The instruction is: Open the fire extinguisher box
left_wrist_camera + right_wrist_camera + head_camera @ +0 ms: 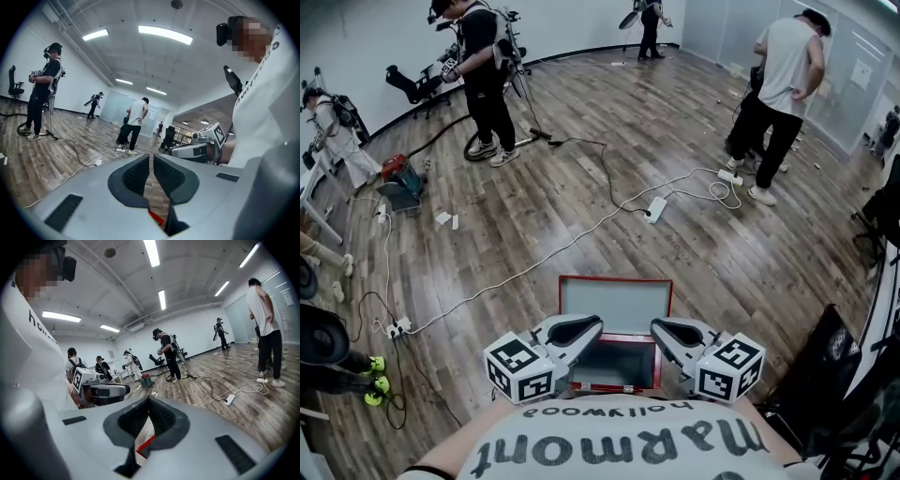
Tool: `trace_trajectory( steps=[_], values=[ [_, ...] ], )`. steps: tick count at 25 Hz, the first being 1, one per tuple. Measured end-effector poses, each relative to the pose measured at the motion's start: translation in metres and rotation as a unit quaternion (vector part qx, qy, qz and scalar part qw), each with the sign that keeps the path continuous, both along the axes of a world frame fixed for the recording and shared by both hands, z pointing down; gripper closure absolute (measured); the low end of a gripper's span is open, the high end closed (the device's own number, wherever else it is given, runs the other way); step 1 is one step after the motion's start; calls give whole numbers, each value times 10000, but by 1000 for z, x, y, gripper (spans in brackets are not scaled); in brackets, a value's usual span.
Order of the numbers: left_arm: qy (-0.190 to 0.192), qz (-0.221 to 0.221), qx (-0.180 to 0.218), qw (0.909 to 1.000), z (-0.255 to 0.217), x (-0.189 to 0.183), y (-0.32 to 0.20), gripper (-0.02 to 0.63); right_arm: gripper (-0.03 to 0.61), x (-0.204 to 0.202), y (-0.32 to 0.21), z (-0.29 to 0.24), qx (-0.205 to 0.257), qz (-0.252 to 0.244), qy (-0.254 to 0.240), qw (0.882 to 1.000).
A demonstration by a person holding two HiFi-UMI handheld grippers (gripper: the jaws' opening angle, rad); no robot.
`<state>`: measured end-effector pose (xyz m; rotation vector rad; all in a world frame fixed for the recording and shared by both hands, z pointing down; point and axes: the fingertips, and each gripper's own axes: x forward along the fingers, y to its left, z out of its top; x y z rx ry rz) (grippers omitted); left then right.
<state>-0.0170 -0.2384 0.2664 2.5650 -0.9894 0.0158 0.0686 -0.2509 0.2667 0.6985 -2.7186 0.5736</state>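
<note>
Red-framed and grey inside, the fire extinguisher box [615,366] lies on the wood-plank floor [581,216] directly in front of the operator, between and just beyond the two tools in the head view.

**Condition of the box**
- The lid [616,304] is raised and stands at the far side of the body, its pale inner face turned toward the operator.
- The interior of the body is exposed. No extinguisher can be made out in it.

**Condition of the tongs**
- Left tongs [596,324]: clenched. In the left gripper view the two ribbed pads stand together with only a thin seam between them, and nothing is gripped.
- Right tongs [657,325]: clenched at the tips, with nothing gripped. In the right gripper view the pads meet at the far end, and the gap behind them shows only a strip of the box's red edge and pale panel lying beyond.
- Both tools are held close to the operator's torso, above the near edge of the box. Neither appears to touch the box or the lid.

**Progress assessment**
- Done: the opening step reads as complete, since the lid is swung fully clear of the body.
- Left: nothing essential appears outstanding. Whether the lid is latched or merely resting in its raised position cannot be determined from these views.
</note>
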Motion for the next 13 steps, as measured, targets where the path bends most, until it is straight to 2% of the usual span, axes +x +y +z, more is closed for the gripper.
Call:
trace_trajectory(
  steps=[13],
  values=[
    [17,-44,-38,10000,5,-6,0,604,569,3,-3,5,-22,142,58,9999]
  ],
)
